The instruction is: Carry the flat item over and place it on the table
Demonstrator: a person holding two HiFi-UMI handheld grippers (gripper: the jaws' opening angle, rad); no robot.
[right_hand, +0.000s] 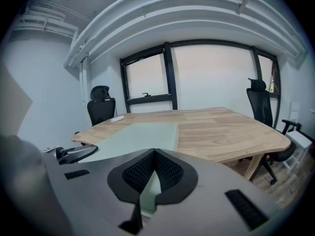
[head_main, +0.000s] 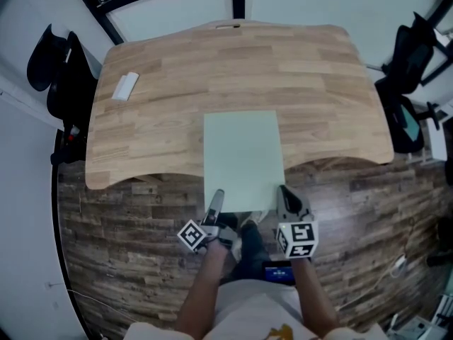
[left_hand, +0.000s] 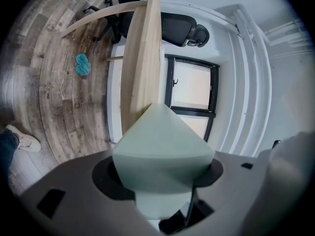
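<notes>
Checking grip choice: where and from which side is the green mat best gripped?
Grip the green mat by its near edge, left claw and right claw at the two corners, coming from the person's side: it is thin and wide, and only that edge sticks out past the table.

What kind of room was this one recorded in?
Most likely an office meeting room. It has one large wooden table, black high-backed office chairs at the table's sides, and a row of black-framed windows along the far wall.
</notes>
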